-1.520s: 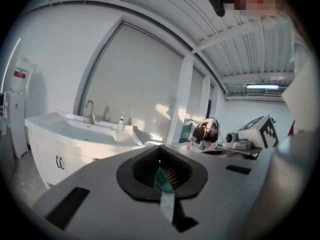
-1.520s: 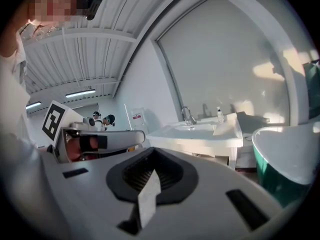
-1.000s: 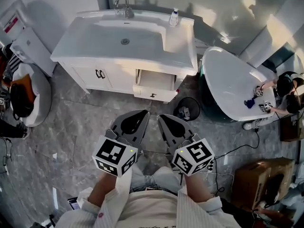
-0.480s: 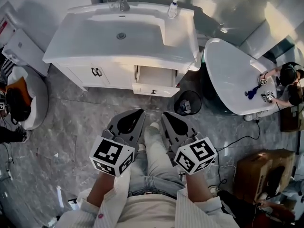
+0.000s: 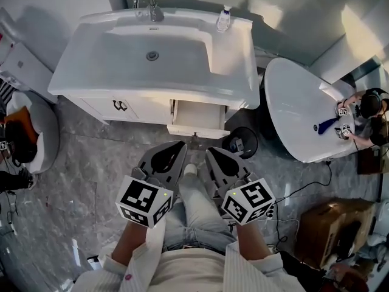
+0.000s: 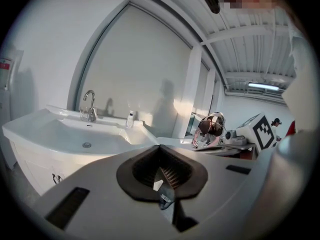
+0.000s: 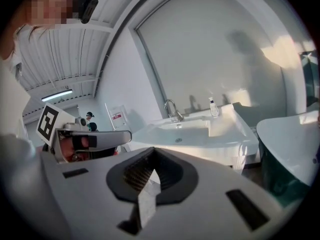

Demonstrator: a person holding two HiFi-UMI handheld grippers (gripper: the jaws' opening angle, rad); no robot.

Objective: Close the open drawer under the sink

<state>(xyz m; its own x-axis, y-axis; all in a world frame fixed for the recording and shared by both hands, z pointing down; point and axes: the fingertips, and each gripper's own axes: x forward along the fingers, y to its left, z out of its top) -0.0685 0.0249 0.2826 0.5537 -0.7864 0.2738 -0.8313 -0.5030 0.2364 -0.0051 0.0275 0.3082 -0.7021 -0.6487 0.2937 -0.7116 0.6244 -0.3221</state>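
Observation:
Under the white sink (image 5: 152,53), the vanity's right-hand drawer (image 5: 197,115) stands pulled out, its front panel (image 5: 196,131) with a small dark knob facing me. Both grippers hang side by side above the grey floor, a short way in front of the drawer and apart from it. My left gripper (image 5: 179,147) is shut with nothing in it, and so is my right gripper (image 5: 210,153). The left gripper view shows its closed jaws (image 6: 160,148) with the sink (image 6: 85,139) beyond at left. In the right gripper view the closed jaws (image 7: 151,150) point toward the sink (image 7: 185,134).
A black waste bin (image 5: 239,142) sits right of the drawer, next to a white bathtub (image 5: 301,111). Cupboard doors with dark handles (image 5: 120,105) are left of the drawer. A toilet (image 5: 27,129) stands at far left, a cardboard box (image 5: 331,224) at lower right. A person (image 5: 364,117) sits beyond the tub.
The vanity has come nearer and sits lower in the head view. A trouser leg has come forward between the grippers. Both grippers stay shut and side by side.

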